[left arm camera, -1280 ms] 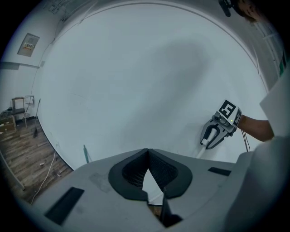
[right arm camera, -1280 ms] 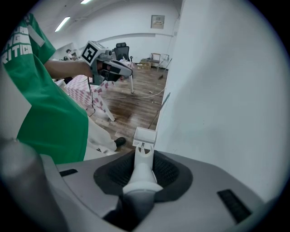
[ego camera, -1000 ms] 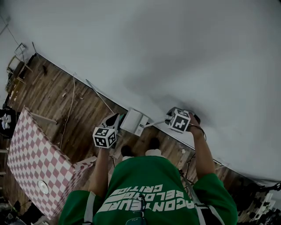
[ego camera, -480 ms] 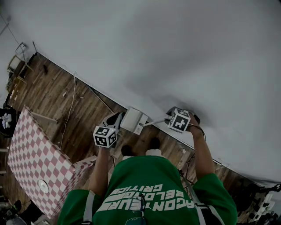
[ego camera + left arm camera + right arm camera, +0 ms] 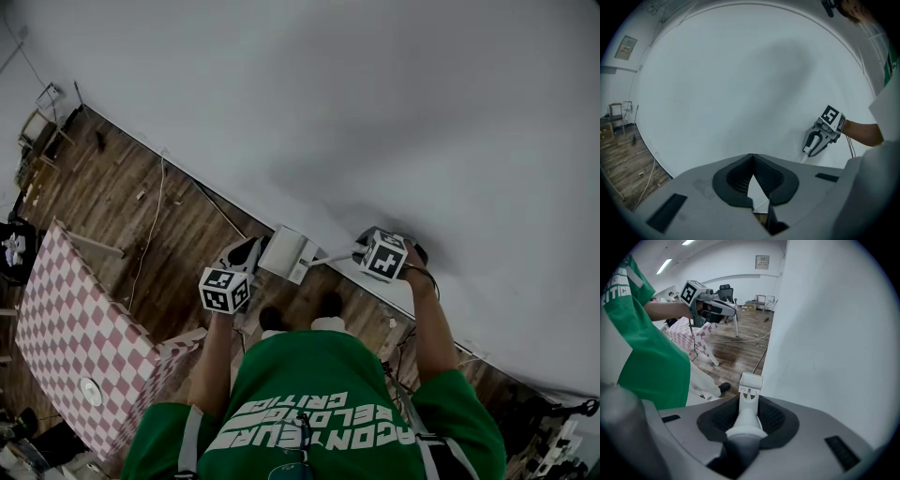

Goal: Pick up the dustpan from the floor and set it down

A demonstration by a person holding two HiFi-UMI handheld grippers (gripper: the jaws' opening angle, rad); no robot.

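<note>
The white dustpan (image 5: pixel 288 255) hangs low beside the foot of the white wall, over the wooden floor. Its long white handle (image 5: pixel 333 260) runs up into my right gripper (image 5: pixel 362 249), which points steeply down and is shut on it. In the right gripper view the handle (image 5: pixel 747 416) is clamped between the jaws of the right gripper (image 5: pixel 749 401), with the pan (image 5: pixel 751 382) at its far end. Whether the pan touches the floor I cannot tell. My left gripper (image 5: pixel 249 247) is held just left of the pan. In its own view the left gripper (image 5: pixel 752 157) has its tips together and holds nothing.
A table with a pink-and-white checked cloth (image 5: pixel 75 328) stands at the left. A thin cable (image 5: pixel 150 225) lies on the wooden floor. The white wall (image 5: pixel 375 112) runs right beside the dustpan. The person's shoes (image 5: pixel 272 322) are just behind the pan. Chairs (image 5: pixel 33 131) stand far left.
</note>
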